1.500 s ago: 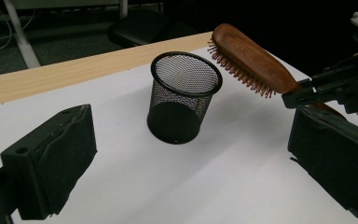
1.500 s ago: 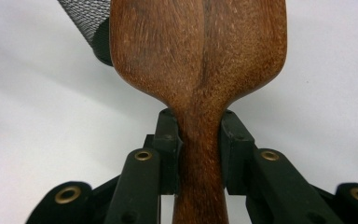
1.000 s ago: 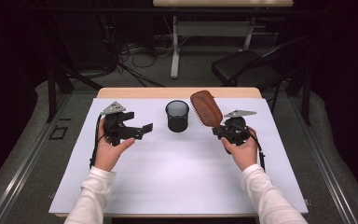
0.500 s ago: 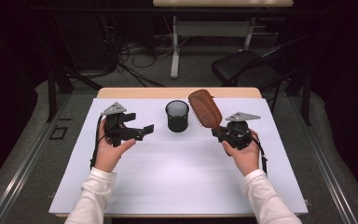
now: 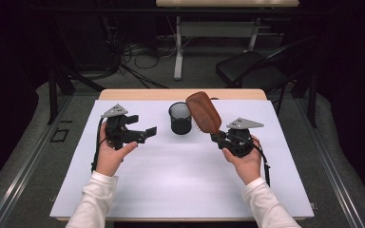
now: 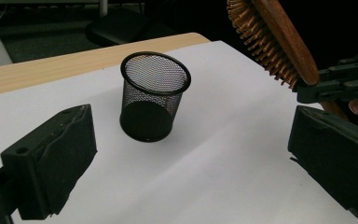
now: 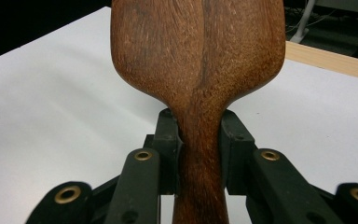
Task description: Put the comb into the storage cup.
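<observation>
Right claw clamped on a wooden brush handle

The right claw [image 7: 200, 144] grips the narrow neck of a brown wooden hairbrush [image 7: 198, 51], one black jaw pressed against each side of the handle. The brush's broad, grained back rises upward, facing the camera. Behind it lies the white sheet [image 7: 51, 107] covering the bench [image 7: 335, 60], whose light wooden edge shows at upper right.

I see a white sheet [image 5: 180, 180] spread over the pale wooden counter [image 5: 138, 94]. Beyond the counter, a black chair [image 5: 252, 71] stands on grey floor beside a white table leg [image 5: 178, 52] and tangled black cables [image 5: 128, 52].
</observation>
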Available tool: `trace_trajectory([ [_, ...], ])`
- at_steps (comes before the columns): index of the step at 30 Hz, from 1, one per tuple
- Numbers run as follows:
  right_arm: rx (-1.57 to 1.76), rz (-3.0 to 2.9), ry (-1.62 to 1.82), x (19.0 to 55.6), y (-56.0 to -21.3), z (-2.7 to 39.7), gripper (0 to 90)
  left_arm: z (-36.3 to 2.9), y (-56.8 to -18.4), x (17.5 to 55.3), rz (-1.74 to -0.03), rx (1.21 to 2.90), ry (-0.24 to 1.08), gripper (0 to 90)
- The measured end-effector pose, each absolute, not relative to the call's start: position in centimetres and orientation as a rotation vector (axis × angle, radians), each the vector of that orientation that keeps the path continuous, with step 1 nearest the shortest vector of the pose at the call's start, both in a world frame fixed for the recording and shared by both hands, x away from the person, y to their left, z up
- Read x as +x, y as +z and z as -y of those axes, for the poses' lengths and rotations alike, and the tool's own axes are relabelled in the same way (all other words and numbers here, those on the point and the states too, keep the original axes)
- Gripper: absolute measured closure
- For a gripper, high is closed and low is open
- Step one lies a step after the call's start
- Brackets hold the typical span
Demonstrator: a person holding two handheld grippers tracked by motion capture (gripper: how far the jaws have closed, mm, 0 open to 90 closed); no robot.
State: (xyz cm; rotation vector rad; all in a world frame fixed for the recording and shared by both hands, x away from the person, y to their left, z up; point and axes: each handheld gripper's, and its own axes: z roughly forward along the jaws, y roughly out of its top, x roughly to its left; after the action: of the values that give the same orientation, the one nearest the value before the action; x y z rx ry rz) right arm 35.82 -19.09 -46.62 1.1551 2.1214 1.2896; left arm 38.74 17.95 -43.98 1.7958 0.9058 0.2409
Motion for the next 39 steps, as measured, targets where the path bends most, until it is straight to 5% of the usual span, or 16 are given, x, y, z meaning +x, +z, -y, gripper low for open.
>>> trace_trajectory([
  [39,0.978,-2.175,1.334,32.9,-46.6,16.0,72.0,-16.8,-43.3,37.7,-0.884,1.77,0.129,1.5],
])
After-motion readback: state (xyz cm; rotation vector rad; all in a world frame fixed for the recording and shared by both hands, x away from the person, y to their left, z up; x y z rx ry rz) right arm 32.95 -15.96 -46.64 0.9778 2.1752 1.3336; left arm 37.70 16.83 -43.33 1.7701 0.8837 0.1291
